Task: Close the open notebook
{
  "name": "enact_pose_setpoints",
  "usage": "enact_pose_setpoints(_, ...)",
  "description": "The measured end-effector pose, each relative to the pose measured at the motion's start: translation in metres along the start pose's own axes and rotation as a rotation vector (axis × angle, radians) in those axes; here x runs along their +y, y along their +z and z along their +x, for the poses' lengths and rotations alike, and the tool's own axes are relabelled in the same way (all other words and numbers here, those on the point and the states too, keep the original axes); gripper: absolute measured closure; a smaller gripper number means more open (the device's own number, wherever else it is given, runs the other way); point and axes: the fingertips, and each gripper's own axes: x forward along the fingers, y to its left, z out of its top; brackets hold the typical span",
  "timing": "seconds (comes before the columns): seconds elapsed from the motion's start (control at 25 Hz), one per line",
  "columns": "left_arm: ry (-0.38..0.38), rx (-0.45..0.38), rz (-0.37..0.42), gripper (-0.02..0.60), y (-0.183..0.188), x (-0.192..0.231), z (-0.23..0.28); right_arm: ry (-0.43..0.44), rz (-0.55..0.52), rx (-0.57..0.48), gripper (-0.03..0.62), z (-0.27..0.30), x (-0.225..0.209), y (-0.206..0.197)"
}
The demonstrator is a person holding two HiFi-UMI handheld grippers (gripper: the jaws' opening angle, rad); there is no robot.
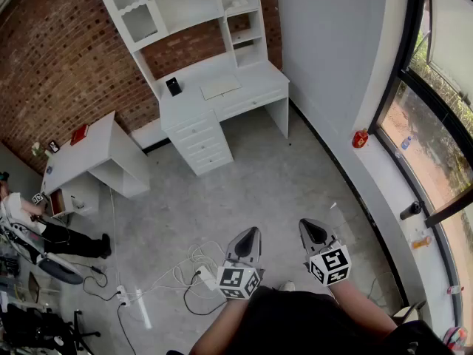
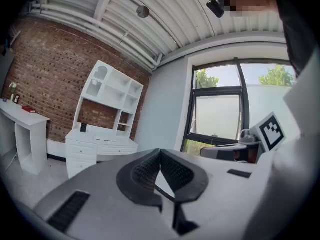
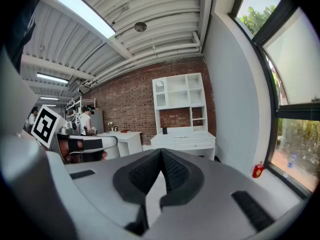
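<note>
Head view: the notebook lies flat on the white counter in the upper middle of the frame, well apart from both tools. A white shelf unit rises behind it against the brick wall. The notebook's long side runs along the counter's front edge, rising slightly toward the right; its pages are too small to make out. A small black thing stands just left of it.

A second white counter carrying a red flat thing sits at mid left, with a seated person at the left edge. Cables and a power strip trail across the lower left. Bare grey floor stretches from the tools up to the notebook's counter. A white window ledge with a red canister borders the right side.

The left tool and right tool sit side by side at the bottom middle. Both are closed, ribbed pads meeting, with nothing between them.
</note>
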Motion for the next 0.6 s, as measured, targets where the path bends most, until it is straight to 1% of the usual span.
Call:
enact_pose_setpoints(0.12, -0.002, 0.000, 0.001, 0.574, -0.001, -0.002, 0.003, 0.015, 0.021, 0.006, 0.595, 0.000, 0.000, -0.004)
enact_pose_setpoints(0.24, -0.001, 0.001, 0.004, 0.574, -0.002, -0.002, 0.005, -0.018, 0.037, -0.003, 0.595, -0.002, -0.008, -0.005)
enact_pose_setpoints(0.32, 0.005, 0.004, 0.006, 0.574, -0.004, -0.001, 0.006, -0.025, 0.029, -0.003, 0.595, -0.003, -0.010, -0.006)
enact_pose_setpoints(0.6, 0.035, 0.010, 0.024, 0.574, -0.002, 0.001, 0.009, -0.013, -0.013, -0.014, 0.595, -0.007, -0.012, -0.005)
